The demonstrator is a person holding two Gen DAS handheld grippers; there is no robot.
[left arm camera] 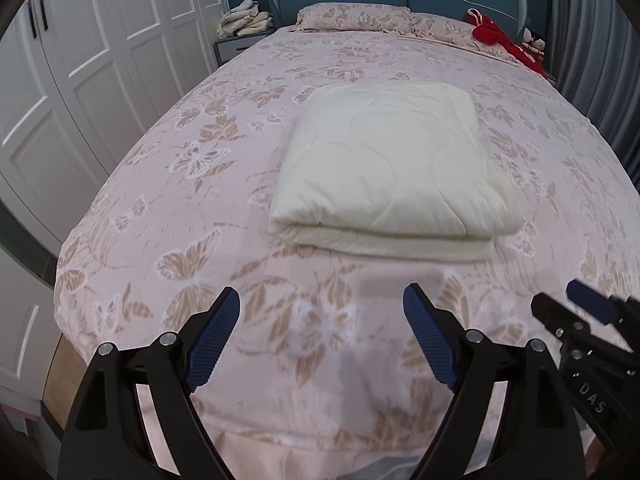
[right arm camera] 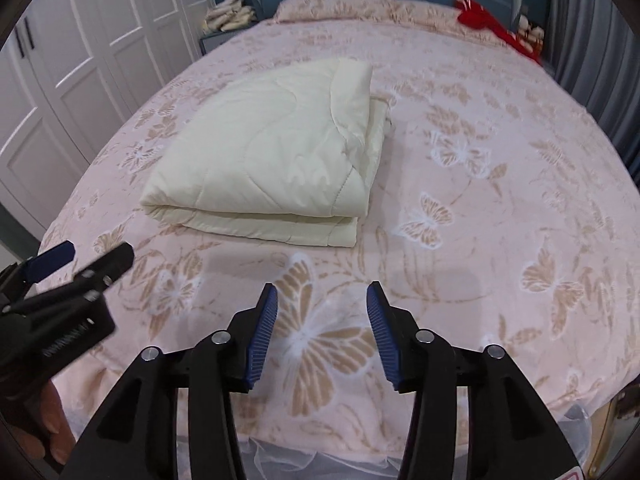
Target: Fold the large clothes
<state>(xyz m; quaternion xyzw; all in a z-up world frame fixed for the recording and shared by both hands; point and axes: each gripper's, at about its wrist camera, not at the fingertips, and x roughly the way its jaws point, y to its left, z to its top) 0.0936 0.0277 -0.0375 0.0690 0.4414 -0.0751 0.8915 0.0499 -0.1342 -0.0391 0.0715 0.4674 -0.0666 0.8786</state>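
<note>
Folded cream quilted blanket (left arm camera: 384, 164) lying mid-bed on pink butterfly-print bedspread (left arm camera: 168, 208), matching pillows (left arm camera: 352, 16) behind it at the headboard, red garment (left arm camera: 496, 38) far right, white panelled wardrobe (left arm camera: 80, 60) left of bed

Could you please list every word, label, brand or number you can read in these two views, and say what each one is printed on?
"DAS": white letters on the black body of the right gripper, seen at the edge of the left wrist view; any further letters are cut off.
White lettering on the body of the left gripper, in the right wrist view: too blurred to read.
No other text is visible on the bed, quilt or wardrobe.
</note>
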